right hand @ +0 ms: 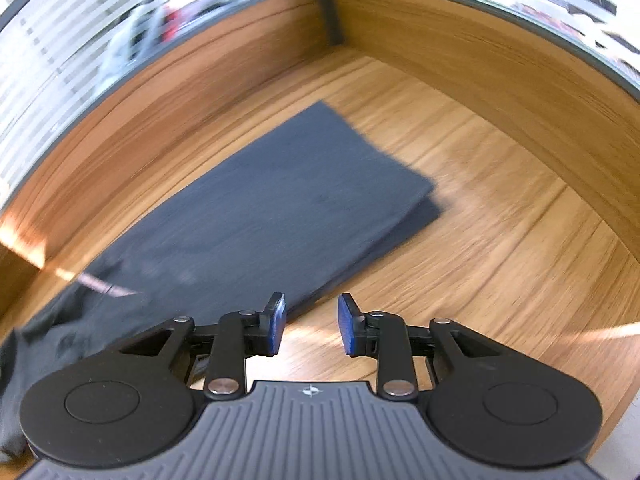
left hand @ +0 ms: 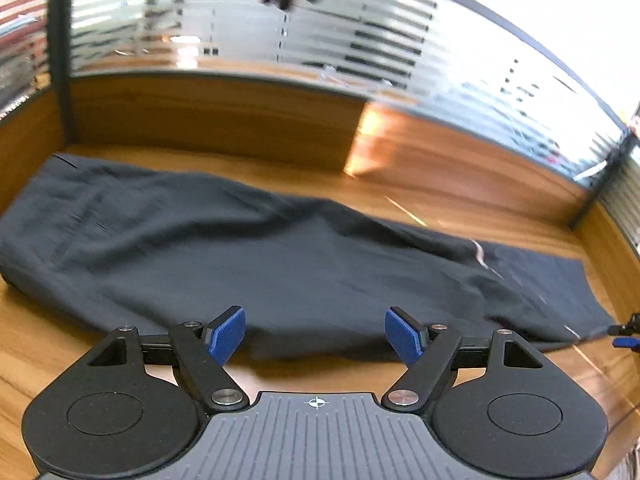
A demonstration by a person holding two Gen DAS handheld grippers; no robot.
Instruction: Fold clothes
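Left claw (left hand: pixel 315 334) — blue pads spread wide, nothing between them. It hangs just over the near edge of the dark garment (left hand: pixel 248 248), which lies directly ahead of it on the wooden desk (left hand: pixel 52 344). Right claw (right hand: pixel 311 323) — pads parted less widely, also holding nothing; below it is bare desk (right hand: pixel 500 240), with the garment's (right hand: pixel 280 200) near edge just ahead and to its left.

Garment: dark navy or charcoal, probably trousers, though the blur does not settle it. In the left view its long axis runs across the frame, left to right; the left and middle parts are rumpled, the far right end lies flat. In the right view that flat end reads as a neat doubled rectangle with square corners, stretching away and to the right.

Judgement: the cloth fits either a partly folded piece or one laid out lengthwise — cannot separate the two here. The left claw is nearer the rumpled middle; the right claw nearer the flat end.

Beyond: wooden partition (left hand: pixel 224 116), then striped glass.
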